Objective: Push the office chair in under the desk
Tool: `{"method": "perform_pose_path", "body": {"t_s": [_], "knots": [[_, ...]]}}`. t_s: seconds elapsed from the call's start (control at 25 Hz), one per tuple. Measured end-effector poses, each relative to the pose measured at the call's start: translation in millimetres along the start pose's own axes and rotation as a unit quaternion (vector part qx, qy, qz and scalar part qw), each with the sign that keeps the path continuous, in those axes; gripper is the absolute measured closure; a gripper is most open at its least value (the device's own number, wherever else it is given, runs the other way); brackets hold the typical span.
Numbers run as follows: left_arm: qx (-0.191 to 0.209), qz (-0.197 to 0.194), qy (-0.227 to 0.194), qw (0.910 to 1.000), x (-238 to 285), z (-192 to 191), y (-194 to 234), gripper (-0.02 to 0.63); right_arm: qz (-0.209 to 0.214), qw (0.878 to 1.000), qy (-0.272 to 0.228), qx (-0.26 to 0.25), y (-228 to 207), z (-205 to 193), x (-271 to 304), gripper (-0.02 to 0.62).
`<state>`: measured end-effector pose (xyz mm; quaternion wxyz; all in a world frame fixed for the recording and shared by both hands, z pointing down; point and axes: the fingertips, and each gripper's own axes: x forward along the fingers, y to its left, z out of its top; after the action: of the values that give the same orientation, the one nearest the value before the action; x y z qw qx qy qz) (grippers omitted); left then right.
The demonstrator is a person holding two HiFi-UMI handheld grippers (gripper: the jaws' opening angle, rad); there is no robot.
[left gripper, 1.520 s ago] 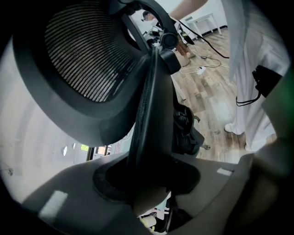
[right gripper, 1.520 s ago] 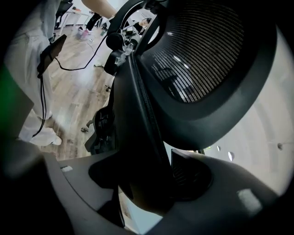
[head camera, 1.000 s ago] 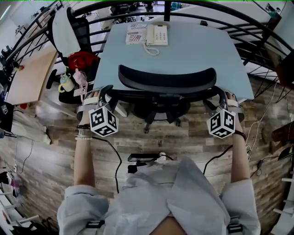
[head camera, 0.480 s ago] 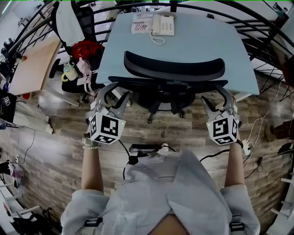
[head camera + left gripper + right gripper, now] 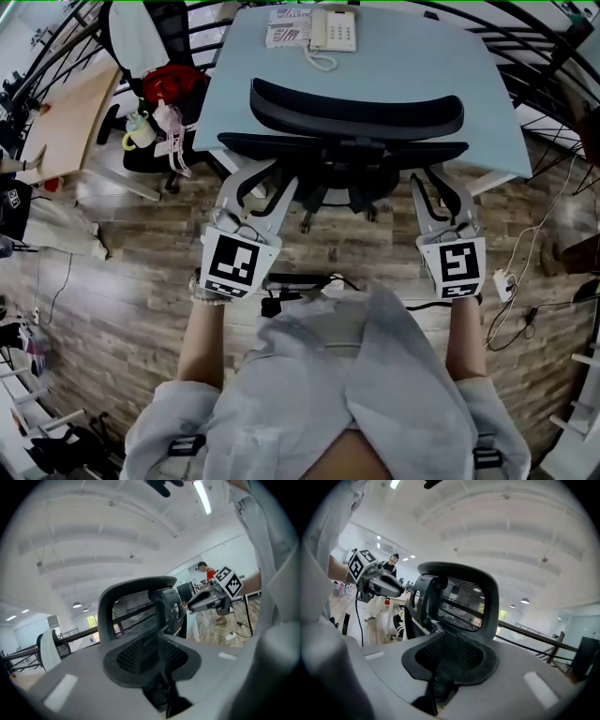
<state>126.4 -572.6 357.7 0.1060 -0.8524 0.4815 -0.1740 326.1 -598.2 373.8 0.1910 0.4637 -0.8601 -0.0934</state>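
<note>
The black office chair (image 5: 356,108) stands with its seat under the pale blue desk (image 5: 403,66), its curved backrest at the desk's near edge. My left gripper (image 5: 265,183) hangs just short of the chair's left side. My right gripper (image 5: 438,187) hangs just short of the right side. Neither touches the chair. Both pairs of jaws are closing, with a gap still showing and nothing between them. In the left gripper view the mesh backrest (image 5: 136,613) rises ahead and the right gripper (image 5: 211,597) shows beyond it. The right gripper view shows the backrest (image 5: 464,602) from the other side.
A white telephone (image 5: 334,28) and papers (image 5: 286,26) lie at the desk's far edge. A red bag (image 5: 167,86) and a second chair (image 5: 141,42) stand left of the desk, beside a wooden table (image 5: 66,131). A power strip with cables (image 5: 295,281) lies on the wooden floor.
Both grippers have drawn back from the chair's arms towards the person and now hang free. The chair sits further in under the desk. Both pairs of jaws have narrowed.
</note>
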Motion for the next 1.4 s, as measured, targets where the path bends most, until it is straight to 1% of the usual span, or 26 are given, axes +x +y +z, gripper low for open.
{"method": "perform_pose_path", "body": {"t_s": [0.12, 0.24, 0.36, 0.6, 0.8, 1.4], "knots": [[-0.007, 0.01, 0.0, 0.9999, -1.4, -2.0, 1.1, 0.571, -0.011, 1.0, -0.007, 0.015, 0.4, 1.3, -0.5, 0.551], [-0.019, 0.019, -0.004, 0.9996, -4.6, -1.0, 2.2, 0.603, -0.016, 0.999, -0.014, 0.033, 0.3, 2.3, -1.7, 0.571], [-0.02, 0.025, -0.006, 0.9995, -3.3, -1.9, 2.7, 0.603, -0.013, 0.999, -0.014, 0.038, 2.2, -0.5, -1.9, 0.585], [-0.028, 0.028, -0.006, 0.9992, -3.5, -4.3, 3.2, 0.603, -0.017, 0.999, -0.011, 0.04, 6.8, -1.7, -2.0, 0.586], [-0.025, 0.023, -0.003, 0.9994, -5.5, -4.3, 0.9, 0.603, -0.024, 0.999, -0.01, 0.038, 7.1, -2.2, -2.3, 0.586], [-0.025, 0.012, -0.008, 0.9996, -3.3, 4.2, -6.7, 0.603, -0.017, 0.999, -0.009, 0.028, 9.8, 3.2, -3.0, 0.588]]}}
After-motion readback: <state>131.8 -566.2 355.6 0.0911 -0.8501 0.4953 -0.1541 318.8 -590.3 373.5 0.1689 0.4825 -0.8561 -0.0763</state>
